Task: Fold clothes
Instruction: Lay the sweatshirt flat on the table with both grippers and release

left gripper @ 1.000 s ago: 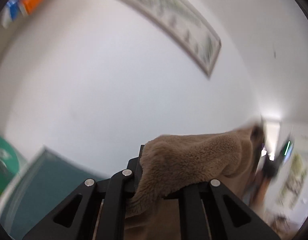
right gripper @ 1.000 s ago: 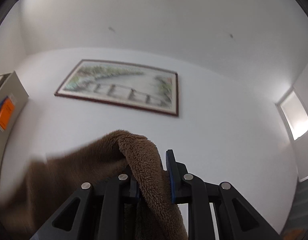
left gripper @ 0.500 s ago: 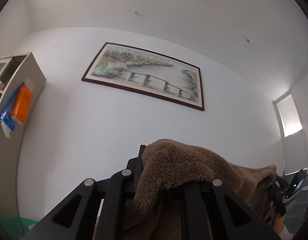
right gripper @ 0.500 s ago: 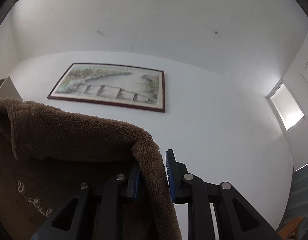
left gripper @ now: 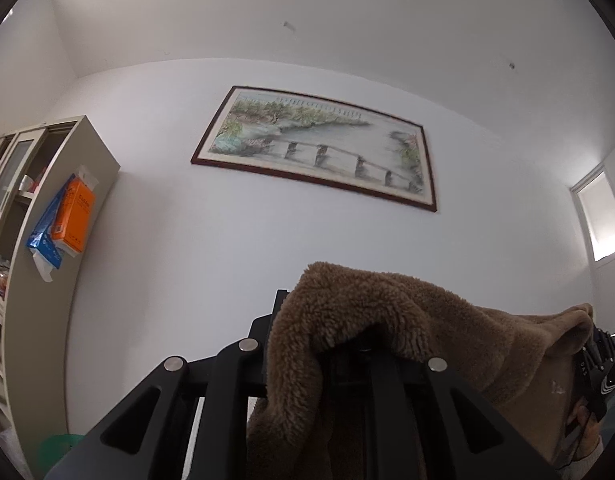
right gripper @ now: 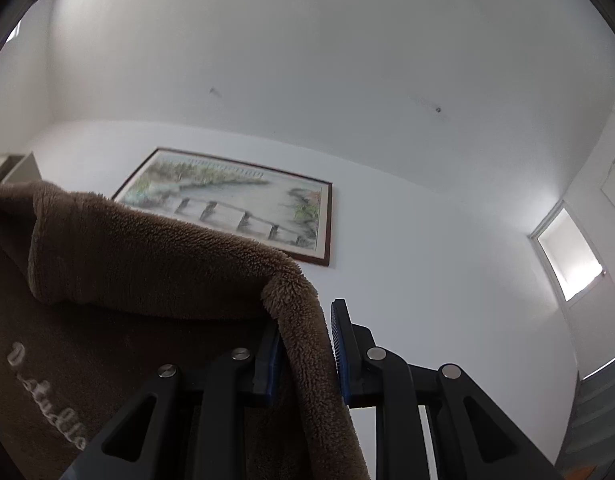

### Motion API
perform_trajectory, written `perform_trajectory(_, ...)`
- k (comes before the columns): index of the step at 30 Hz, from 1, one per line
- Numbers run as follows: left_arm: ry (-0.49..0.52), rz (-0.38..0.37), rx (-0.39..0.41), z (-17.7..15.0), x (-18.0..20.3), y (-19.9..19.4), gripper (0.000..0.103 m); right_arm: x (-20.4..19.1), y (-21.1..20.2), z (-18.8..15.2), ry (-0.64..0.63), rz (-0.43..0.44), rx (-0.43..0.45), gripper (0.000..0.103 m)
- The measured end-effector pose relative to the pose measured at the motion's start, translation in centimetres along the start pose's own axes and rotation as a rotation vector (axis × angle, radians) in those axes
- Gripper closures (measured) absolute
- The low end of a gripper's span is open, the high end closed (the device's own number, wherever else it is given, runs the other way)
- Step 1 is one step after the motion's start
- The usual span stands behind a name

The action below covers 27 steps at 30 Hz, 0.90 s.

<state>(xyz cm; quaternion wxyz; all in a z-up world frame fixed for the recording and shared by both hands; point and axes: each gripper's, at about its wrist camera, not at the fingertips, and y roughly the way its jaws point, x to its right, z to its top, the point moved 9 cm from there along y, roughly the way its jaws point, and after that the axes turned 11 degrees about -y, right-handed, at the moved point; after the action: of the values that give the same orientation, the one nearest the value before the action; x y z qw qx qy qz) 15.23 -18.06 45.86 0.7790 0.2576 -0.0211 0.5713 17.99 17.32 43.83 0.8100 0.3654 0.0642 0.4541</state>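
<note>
A brown fleece garment (left gripper: 347,320) hangs in the air between two hand-held grippers, both tilted upward toward a white wall. In the left wrist view its fuzzy edge drapes over the left gripper (left gripper: 327,344), bunched between the black fingers and hiding the right-hand one; the jaws have just been opening a little, yet the fleece is still caught between them. From there the cloth runs off to the right edge of the view, where the right gripper (left gripper: 591,364) holds its other corner, a bit of the person's hand (left gripper: 585,428) showing below it. In the right wrist view a narrow strip of the same fleece passes between the blue pads (right gripper: 337,344) of the right gripper (right gripper: 303,340), pinched there in a narrow grip. The rest spreads left as a broad fold, pale stitched lettering (right gripper: 43,400) visible on its smoother face. Behind hangs a framed landscape painting (left gripper: 319,148) of a river and bridge. At the left stands a beige cabinet (left gripper: 47,208) with orange and blue packets (left gripper: 63,220) stuck to its side. A bright window (left gripper: 601,216) sits at the right.
</note>
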Motion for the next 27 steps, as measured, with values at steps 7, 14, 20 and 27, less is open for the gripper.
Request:
perform_trajectory(7,0.046,0.132,-0.168,-5.3,-3.4,6.8,0.081,-6.1,4.8,-7.5,-0.096,0.092,-0.180,0.081)
perform_trajectory(14,0.043,0.279,-0.498,-19.5,-10.5,18.1,0.080,-14.5,11.0,-21.6,-0.099,0.252,-0.499,0.081)
perform_trajectory(20,0.078,0.444,-0.811,-36.2,-18.2,25.5,0.080,-23.2,14.4,-35.7,-0.134,0.388,-0.782,0.081)
perform_trajectory(27,0.055,0.609,-1.154,-53.4,-26.9,29.1,0.080,-32.6,13.8,-52.6,-0.095,0.628,-1.194,0.081)
